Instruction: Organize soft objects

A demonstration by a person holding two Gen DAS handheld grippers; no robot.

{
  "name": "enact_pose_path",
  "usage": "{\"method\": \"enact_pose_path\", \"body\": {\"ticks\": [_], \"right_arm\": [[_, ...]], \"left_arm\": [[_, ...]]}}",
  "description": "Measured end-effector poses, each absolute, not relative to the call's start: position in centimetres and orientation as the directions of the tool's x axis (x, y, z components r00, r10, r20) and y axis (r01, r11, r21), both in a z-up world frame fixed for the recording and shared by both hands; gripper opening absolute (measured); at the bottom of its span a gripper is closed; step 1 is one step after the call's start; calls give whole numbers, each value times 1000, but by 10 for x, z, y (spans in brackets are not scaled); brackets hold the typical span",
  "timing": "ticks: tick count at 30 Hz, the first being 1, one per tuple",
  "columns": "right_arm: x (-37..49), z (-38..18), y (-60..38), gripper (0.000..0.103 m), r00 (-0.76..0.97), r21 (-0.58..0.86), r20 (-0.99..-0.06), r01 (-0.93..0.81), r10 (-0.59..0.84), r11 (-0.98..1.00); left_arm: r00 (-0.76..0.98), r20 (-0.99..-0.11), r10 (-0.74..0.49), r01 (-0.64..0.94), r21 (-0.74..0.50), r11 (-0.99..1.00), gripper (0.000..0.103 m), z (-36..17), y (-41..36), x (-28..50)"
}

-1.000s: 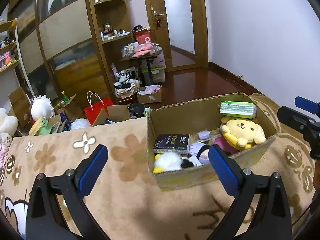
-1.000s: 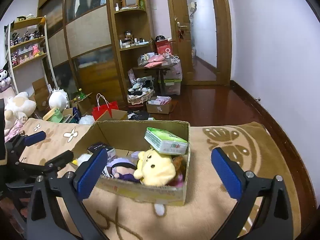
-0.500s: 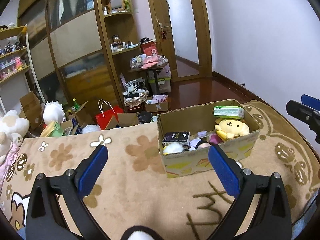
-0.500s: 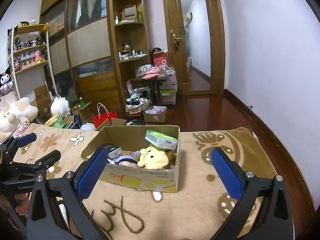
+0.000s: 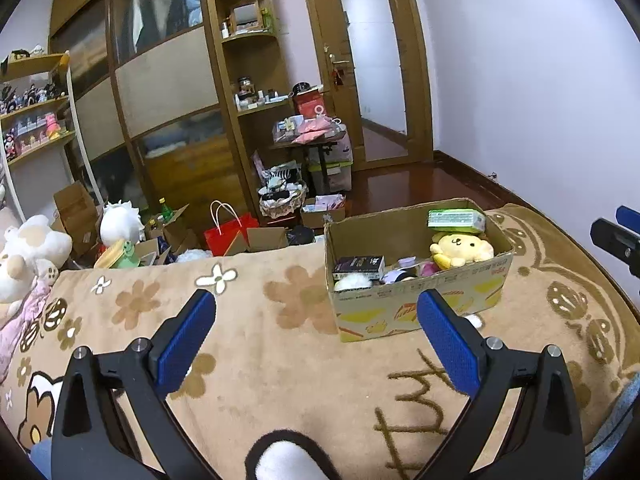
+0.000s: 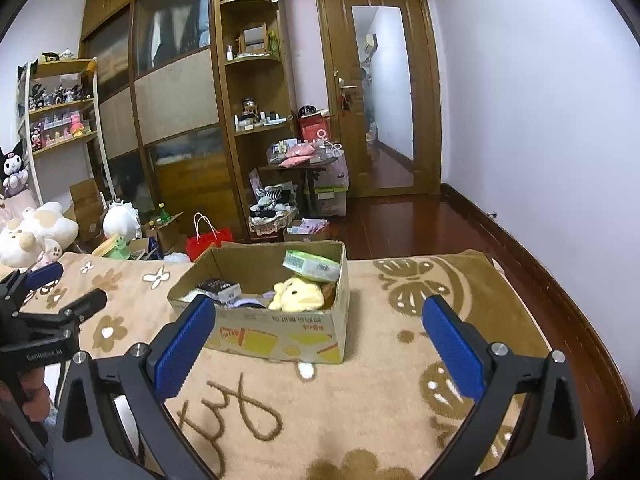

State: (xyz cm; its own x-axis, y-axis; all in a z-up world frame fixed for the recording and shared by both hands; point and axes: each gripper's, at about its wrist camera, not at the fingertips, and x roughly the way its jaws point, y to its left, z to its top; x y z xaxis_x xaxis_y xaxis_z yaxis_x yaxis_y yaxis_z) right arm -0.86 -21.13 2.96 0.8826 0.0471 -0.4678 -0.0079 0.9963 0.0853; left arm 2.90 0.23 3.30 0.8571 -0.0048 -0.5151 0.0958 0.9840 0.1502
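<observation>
Plush toys sit packed in the cardboard box (image 5: 416,276) on the blanket (image 5: 256,344); left gripper (image 5: 316,332) has pulled back, jaws apart, empty. Right gripper (image 6: 320,332) likewise has retreated, jaws apart; yellow plush dog (image 6: 298,294) stays boxed, suggesting packing is finished.

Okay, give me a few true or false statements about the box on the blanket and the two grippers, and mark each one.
1. The cardboard box stands on the patterned blanket. True.
2. The yellow plush dog lies on the blanket outside the box. False: it sits inside the box.
3. A green pack of tissues rests above the plush, leaning on the box wall. True.
4. The left gripper is shut on a black book. False: its jaws are open and empty; the black book lies in the box.
5. The right gripper has open, empty jaws. True.
6. The box is closed with its flaps down. False: it is open at the top.
</observation>
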Motion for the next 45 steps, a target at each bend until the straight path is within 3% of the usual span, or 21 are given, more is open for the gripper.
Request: {"method": "enact_pose_path", "body": {"ticks": [17,45], "right_arm": [[-7,1,-206,103,892,55,-452,20,7,998],[-3,-6,-202,103,888,34,-460,17,1,999]], "left_arm": [[826,-563,-27,126,136,983,100,9,4,43],[843,-537,-20,113,141,984,100,8,4,39]]}}
